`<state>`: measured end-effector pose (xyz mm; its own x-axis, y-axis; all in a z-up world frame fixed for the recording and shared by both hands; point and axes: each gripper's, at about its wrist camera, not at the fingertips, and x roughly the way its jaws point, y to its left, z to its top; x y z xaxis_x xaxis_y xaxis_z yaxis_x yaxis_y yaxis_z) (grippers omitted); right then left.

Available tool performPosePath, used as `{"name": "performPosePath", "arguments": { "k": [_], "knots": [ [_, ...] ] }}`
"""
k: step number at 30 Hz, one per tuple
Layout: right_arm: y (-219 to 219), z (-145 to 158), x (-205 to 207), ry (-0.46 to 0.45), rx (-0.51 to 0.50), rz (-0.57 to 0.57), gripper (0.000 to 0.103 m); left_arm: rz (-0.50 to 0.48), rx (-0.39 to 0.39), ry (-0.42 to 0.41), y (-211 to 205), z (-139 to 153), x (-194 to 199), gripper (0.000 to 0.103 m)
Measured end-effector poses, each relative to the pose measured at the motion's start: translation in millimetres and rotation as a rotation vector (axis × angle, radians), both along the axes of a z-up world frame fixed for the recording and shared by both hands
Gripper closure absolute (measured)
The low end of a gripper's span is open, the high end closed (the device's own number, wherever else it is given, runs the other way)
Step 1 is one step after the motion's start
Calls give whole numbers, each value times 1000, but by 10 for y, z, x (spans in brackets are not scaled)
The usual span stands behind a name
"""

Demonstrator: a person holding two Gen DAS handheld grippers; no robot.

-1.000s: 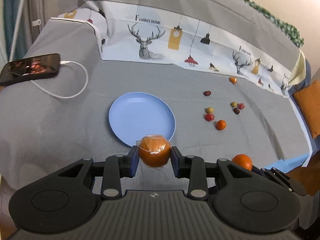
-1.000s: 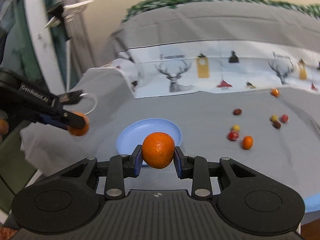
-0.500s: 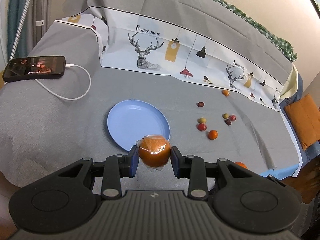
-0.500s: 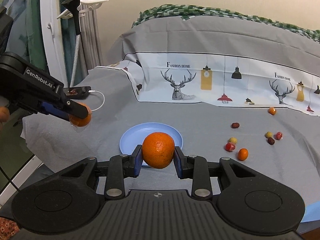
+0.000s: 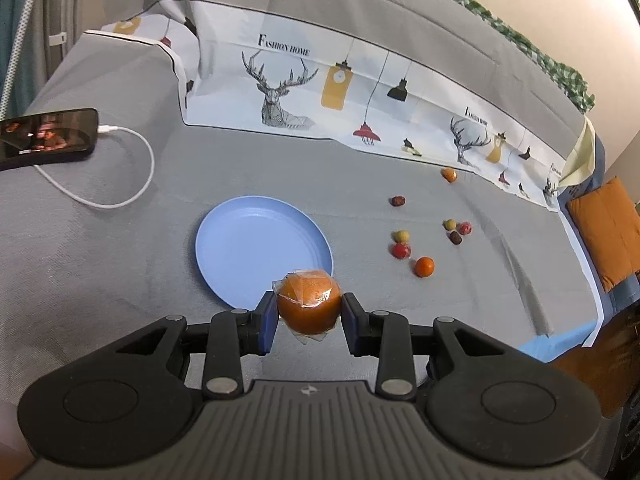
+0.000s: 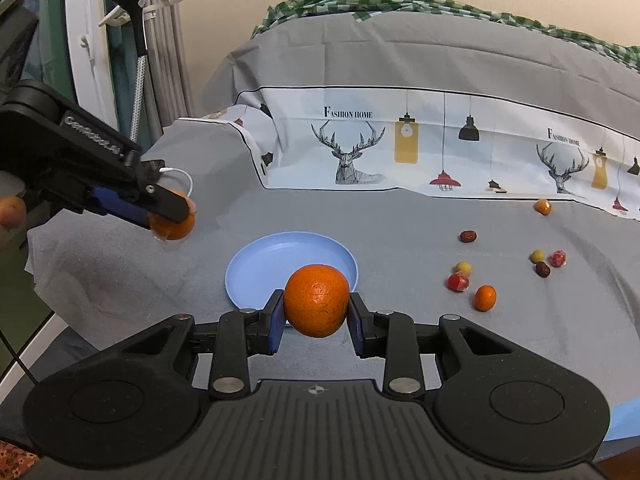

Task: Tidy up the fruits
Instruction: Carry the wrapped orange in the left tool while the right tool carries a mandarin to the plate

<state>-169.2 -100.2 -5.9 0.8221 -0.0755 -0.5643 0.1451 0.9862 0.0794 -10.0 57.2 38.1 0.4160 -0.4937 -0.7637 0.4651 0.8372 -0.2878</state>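
Note:
My left gripper point(image 5: 309, 312) is shut on a plastic-wrapped orange point(image 5: 309, 302), held above the near rim of the empty blue plate point(image 5: 256, 244). My right gripper point(image 6: 316, 314) is shut on a bare orange point(image 6: 317, 300), also hanging over the near edge of the blue plate point(image 6: 280, 256). In the right wrist view the left gripper point(image 6: 172, 216) comes in from the left with its wrapped orange point(image 6: 174, 229). Several small fruits lie loose on the grey cloth to the right of the plate, among them a small orange one point(image 5: 424, 267) and a red one point(image 5: 401, 250).
A phone point(image 5: 46, 138) on a white charging cable point(image 5: 132, 176) lies at the far left. A deer-print cloth point(image 5: 360, 104) runs along the back. An orange cushion point(image 5: 610, 232) sits off the right edge. A curtain and a white rack point(image 6: 136, 20) stand at the left.
The left gripper has shifted with its wrapped orange, so the plate and loose fruits sit slightly differently in its view. Both grips are unchanged.

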Motion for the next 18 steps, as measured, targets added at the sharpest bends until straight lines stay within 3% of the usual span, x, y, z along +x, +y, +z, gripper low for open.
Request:
{"name": "performPosePath", "arguments": {
  "k": [18],
  "knots": [
    [-113,-229,538,63,10,-16,69,-23,61,41,-377,-372,540,65]
  ]
}}
